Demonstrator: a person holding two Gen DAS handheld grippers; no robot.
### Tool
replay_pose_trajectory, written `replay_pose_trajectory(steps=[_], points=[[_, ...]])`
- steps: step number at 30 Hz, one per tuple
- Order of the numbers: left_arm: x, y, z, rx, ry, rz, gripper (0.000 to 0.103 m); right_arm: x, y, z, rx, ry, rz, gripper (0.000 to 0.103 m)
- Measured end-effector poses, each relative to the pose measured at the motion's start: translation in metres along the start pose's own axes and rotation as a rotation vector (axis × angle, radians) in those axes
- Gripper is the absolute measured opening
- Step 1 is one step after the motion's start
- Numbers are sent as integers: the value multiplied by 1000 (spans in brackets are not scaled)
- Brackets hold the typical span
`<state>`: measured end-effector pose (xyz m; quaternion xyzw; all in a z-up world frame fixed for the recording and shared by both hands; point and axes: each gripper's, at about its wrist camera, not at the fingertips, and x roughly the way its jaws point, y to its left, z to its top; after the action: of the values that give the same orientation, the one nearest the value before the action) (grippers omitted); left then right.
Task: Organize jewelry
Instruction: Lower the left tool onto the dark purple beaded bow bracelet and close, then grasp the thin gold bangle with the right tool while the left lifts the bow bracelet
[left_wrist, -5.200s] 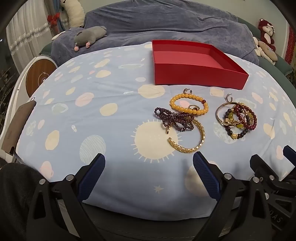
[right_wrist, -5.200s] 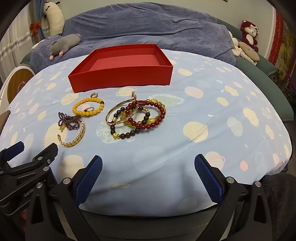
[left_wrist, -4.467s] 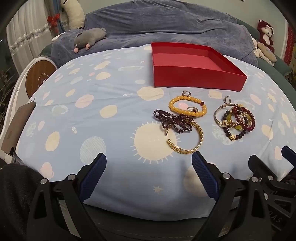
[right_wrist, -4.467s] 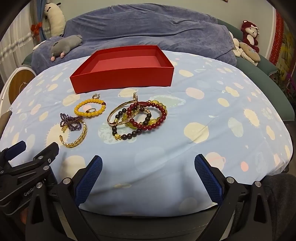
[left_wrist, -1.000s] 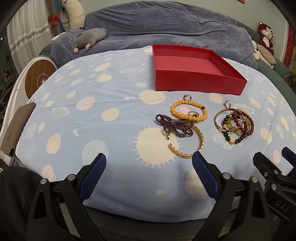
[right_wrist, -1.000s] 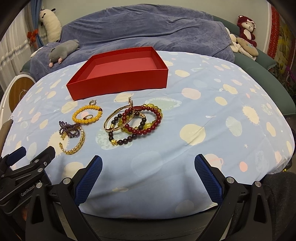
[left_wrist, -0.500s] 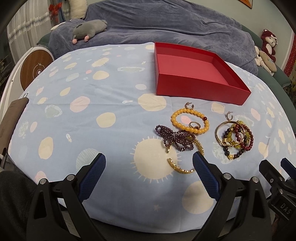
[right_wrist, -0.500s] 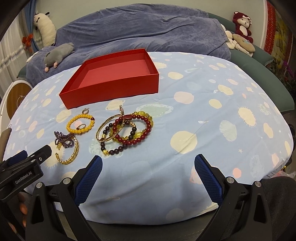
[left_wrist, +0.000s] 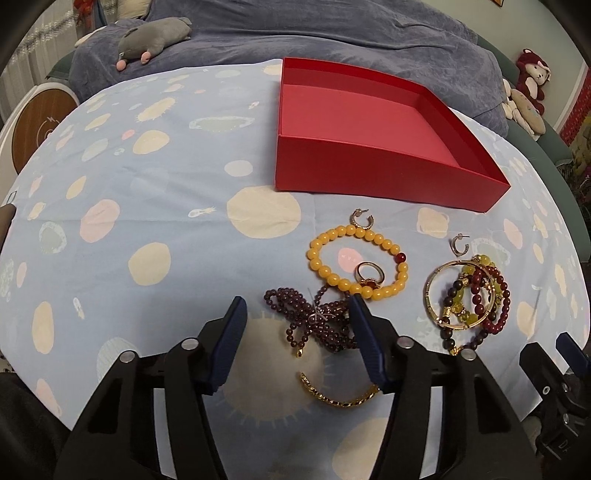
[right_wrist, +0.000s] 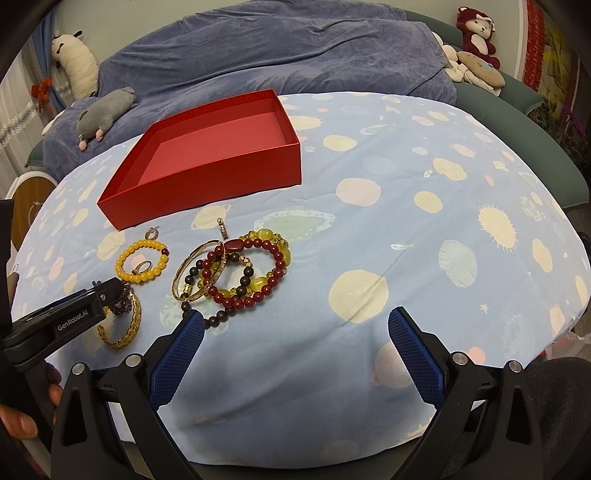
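One red box (left_wrist: 369, 162), square, shallow, matte card, on the spotted blue cloth (left_wrist: 147, 229). In front of box: one heap of bracelets (right_wrist: 236, 273) in glossy red, yellow and dark beads with gold bangles; one yellow bead bracelet (left_wrist: 356, 264) ringing one gold ring (left_wrist: 369, 275); one knotted purple bead strand (left_wrist: 314, 319); one textured gold cuff (left_wrist: 340, 395); two small hoop earrings (left_wrist: 362, 219). Left claw (left_wrist: 295, 308) parted, straddling the purple strand, gripping nothing. Right claw (right_wrist: 295, 321) spread wide, empty, nearer than the heap.

Left wrist view low over jewelry, right wrist view farther back, both facing red box (left_wrist: 388, 177)
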<state>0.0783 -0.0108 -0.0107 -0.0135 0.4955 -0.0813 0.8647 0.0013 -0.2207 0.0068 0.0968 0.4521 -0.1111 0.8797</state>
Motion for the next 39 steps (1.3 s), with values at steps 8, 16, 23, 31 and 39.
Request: replay_pose_trajectory(steps=[8,16,23,31,39], points=[[-11,-4,3,5,-28,-52,9,2,8,4,-31,8,24,93],[-31,9,1,-27,-61,-88,3,1,24,17,-64,-3,57,86],[-38,20,-3,-42,-65,-84,3,9,40,24,-103,10,87,74],[-38,31,-4,-76,-60,-108,3,16,47,26,-106,25,97,70],[-26,31,-7,-107,-23,-117,35,21,48,25,-102,40,104,70]])
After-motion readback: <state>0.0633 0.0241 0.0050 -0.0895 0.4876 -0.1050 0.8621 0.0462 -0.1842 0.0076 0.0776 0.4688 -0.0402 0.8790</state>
